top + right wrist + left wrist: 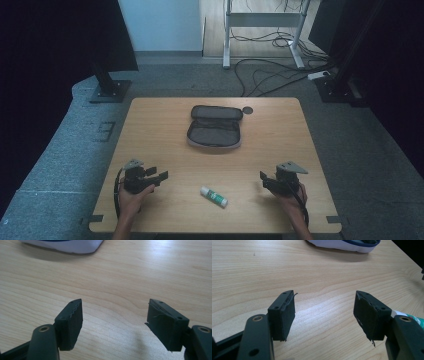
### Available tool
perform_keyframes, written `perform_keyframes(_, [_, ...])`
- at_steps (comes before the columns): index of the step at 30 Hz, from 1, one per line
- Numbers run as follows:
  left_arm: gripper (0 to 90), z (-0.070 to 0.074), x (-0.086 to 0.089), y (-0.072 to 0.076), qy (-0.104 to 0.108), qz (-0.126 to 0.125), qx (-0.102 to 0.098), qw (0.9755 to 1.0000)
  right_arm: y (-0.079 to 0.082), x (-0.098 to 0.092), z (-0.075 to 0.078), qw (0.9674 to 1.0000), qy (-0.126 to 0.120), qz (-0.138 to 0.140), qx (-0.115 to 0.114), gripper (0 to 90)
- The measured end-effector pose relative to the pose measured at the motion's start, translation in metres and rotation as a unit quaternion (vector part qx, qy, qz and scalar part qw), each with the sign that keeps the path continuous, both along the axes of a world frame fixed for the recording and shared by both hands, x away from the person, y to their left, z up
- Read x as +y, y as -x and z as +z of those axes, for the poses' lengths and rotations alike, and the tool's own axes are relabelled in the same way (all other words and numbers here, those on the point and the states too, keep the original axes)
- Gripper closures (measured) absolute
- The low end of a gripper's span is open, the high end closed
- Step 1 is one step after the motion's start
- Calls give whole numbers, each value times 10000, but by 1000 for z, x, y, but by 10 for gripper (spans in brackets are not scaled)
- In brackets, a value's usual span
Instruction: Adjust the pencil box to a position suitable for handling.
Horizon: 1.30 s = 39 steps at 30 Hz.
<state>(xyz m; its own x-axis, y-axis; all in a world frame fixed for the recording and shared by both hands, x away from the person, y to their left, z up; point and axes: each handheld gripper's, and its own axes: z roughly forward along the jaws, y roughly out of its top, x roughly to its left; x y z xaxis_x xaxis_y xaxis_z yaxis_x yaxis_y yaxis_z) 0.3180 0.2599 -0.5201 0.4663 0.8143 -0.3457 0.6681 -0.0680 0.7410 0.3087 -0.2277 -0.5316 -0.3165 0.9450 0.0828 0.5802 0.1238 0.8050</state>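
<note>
Fingers point(283, 315) of left gripper point(150, 176) and right gripper point(266, 179) held apart, nothing gripped; glue stick point(214, 196) laid between them, unzipped pencil case point(215, 127) beyond on wooden table point(150, 130)

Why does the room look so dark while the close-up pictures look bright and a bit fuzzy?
High view: dim, black at the sides, table evenly lit. Left claw view: soft glare on the wood, pouch casts a shadow. Right claw view: bright sheen top right, the near claw slightly soft.
</note>
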Motion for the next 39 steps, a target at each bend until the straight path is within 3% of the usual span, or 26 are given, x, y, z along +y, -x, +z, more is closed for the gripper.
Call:
perform_keyframes(8, [339, 9, -10, -9, -22, -72, -19, 10000, -8, 5, 9, 9999, -43, 120, -69, 297])
perform_keyframes(12, [339, 17, -19, -14, 57, -152, -83, 9998, -13, 10, 20, 9995, -138, 244, -155, 302])
perform_keyframes(19, [344, 29, -29, -27, -24, -281, -151, 9995, -23, 18, 37, 9982, -339, 460, -192, 302])
perform_keyframes(21, [350, 33, -28, -31, 48, -246, -178, 9995, -27, 20, 39, 9982, -323, 477, -185, 301])
perform_keyframes(34, [354, 45, -30, -54, 40, -199, -96, 9997, -47, 36, 54, 9977, -199, 621, -170, 299])
perform_keyframes(39, [354, 51, -32, -61, 34, -192, -152, 9997, -54, 45, 59, 9976, -120, 653, -179, 299])
